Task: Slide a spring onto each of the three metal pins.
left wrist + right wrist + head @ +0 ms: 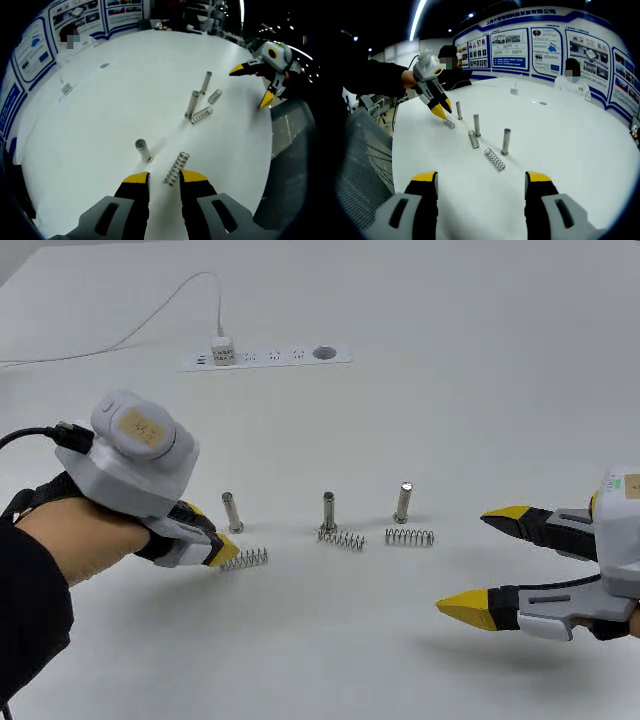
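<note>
Starting the first spring on the worktop; I judge no pin is dressed yet.

My right hand-held gripper hovers with jaws wide apart, well away from the row; my left hand-held gripper has its jaws a little apart, astride the near end of a spring, not pinching it as far as I can tell; the left pin, middle pin and right pin stand upright and bare; the left spring, middle spring and right spring lie flat, each near its pin's foot; I want a light squeeze at the spring's end so the coils neither crush nor squirt out, then a lift, a turn to vertical and a straight descent over the left pin without nudging it.
</note>
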`<state>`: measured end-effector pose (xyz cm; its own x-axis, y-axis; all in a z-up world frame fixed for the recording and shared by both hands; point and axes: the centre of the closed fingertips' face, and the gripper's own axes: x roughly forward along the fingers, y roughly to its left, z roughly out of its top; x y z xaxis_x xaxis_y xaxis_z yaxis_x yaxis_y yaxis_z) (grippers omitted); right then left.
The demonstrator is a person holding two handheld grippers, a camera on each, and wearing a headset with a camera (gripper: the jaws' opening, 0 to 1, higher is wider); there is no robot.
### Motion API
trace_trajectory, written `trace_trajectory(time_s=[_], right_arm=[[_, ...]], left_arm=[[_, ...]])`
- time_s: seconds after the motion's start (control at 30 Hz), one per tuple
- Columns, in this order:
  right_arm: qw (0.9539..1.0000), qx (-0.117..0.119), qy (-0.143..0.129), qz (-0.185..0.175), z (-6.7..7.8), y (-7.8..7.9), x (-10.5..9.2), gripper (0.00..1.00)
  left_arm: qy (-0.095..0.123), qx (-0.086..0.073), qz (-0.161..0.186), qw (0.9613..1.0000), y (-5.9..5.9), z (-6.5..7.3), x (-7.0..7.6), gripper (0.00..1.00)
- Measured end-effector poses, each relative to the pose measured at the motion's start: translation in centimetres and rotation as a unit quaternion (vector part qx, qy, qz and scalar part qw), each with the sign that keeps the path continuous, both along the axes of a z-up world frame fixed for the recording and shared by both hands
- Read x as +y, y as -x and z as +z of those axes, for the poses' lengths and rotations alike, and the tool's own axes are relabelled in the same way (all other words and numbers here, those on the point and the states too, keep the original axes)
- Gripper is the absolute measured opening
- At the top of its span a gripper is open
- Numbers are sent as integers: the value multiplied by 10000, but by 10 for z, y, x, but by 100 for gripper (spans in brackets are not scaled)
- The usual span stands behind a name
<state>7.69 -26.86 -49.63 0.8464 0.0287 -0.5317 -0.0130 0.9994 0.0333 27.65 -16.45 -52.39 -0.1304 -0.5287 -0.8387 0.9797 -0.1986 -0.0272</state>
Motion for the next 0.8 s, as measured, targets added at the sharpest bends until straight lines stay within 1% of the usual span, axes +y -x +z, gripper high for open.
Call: trace_trajectory(time_s=[0.13, 0.2, 0.27, 0.33, 0.4, 0.47, 0.53, 0.7, 0.8], right_arm=[[10000, 12, -3, 21, 0, -1, 1, 72], [10000, 9, -6, 26, 0, -1, 2, 72], [10000, 13, -8, 31, 0, -1, 2, 72], [10000, 18, -12, 30, 0, -1, 3, 72], [10000, 20, -16, 32, 0, -2, 4, 72], [10000, 24, -16, 30, 0, -2, 4, 72], [10000, 20, -17, 21, 0, -2, 4, 72], [10000, 29, -22, 15, 0, -1, 4, 72], [10000, 25, -17, 14, 0, -1, 4, 72]], left_arm=[[48, 69, -155, 9998, 6, -3, 1, 23], [54, 70, -246, 9997, 9, -5, 2, 23], [38, 5, -365, 9993, 11, -9, 3, 23], [26, -125, -499, 9987, 11, -12, 3, 23], [-37, -235, -575, 9981, 10, -16, 4, 23], [-63, -297, -625, 9976, 9, -19, 5, 22], [-84, -324, -661, 9973, 9, -20, 6, 21], [-53, -333, -710, 9969, 9, -20, 7, 17], [-34, -375, -767, 9963, 9, -19, 7, 14]])
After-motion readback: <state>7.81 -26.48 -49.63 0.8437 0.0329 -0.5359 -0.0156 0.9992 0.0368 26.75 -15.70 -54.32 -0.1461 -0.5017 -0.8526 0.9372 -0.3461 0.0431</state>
